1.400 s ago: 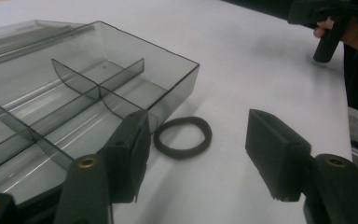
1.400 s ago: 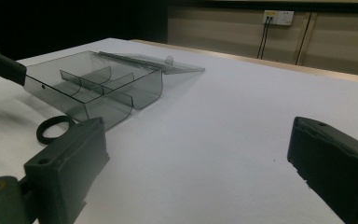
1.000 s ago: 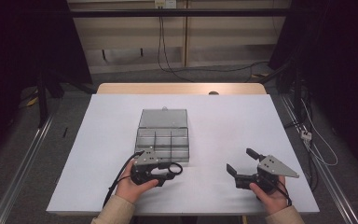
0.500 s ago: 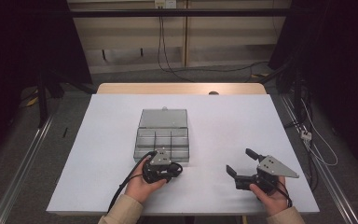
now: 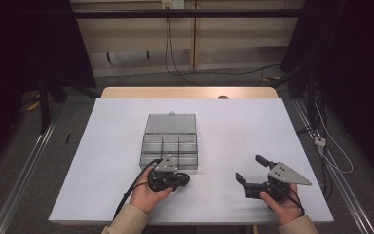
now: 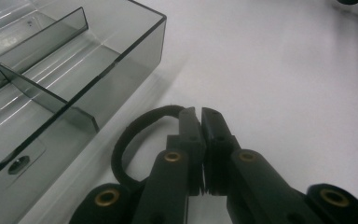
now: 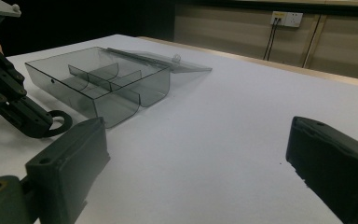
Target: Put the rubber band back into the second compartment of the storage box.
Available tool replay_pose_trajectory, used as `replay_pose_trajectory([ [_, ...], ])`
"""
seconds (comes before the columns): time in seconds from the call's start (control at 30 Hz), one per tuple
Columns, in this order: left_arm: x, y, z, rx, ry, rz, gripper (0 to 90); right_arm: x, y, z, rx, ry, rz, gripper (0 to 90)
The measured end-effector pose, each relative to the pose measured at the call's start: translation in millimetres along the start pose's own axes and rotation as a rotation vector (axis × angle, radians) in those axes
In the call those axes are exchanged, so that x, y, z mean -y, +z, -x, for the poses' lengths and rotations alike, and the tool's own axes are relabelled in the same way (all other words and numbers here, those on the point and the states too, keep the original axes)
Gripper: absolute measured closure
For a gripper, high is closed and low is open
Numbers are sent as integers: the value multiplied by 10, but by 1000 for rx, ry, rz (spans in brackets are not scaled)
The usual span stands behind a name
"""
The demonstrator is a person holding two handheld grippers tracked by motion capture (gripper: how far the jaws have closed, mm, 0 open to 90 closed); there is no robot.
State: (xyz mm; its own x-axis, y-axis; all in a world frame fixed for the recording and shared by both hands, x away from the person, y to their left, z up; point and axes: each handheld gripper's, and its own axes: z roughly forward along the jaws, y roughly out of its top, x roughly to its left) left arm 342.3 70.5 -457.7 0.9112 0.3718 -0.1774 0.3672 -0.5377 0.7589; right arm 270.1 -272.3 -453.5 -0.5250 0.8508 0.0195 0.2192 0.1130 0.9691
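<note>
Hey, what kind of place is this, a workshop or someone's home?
Likely a lab or recording room rather than a home: a bare white table with metal rails beside it, cables hanging from a wall socket, and a person holding a gripper in each hand.

A black hair tie (image 6: 135, 140) lies looped on the table just beside the open, smoky-clear divided box (image 5: 169, 141).

**Hidden and cut off**

In the left gripper view, the black loop (image 6: 135, 140) passes behind the jaws, its lower part hidden, and the clear box (image 6: 65, 70) runs off the left edge. In the right gripper view, the 2 jaws are cropped below.
</note>
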Motion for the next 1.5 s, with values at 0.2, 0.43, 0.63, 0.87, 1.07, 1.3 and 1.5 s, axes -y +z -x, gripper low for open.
replay_pose_trajectory([
  [0.2, -29, -57, 20, 19, -18, 9, 882, -3, 13, 17, 1, 8, 1, 49],
  [0.43, -63, -121, 24, 29, -37, 20, 882, -6, 17, 14, 1, 5, 3, 49],
  [0.63, -103, -190, 6, 35, -47, 37, 883, -6, 17, 17, -2, 3, 1, 49],
  [0.87, -144, -309, -50, 25, -64, 56, 883, -10, 5, 6, -6, 5, -1, 48],
  [1.07, -190, -410, -96, 16, -78, 59, 883, -7, 11, 10, -8, 7, -1, 48],
  [1.3, -249, -474, -152, 12, -97, 67, 883, -1, 7, 22, -1, 10, -3, 47],
  [1.5, -278, -491, -183, 15, -108, 61, 883, 2, 13, 25, -1, 10, -4, 47],
])
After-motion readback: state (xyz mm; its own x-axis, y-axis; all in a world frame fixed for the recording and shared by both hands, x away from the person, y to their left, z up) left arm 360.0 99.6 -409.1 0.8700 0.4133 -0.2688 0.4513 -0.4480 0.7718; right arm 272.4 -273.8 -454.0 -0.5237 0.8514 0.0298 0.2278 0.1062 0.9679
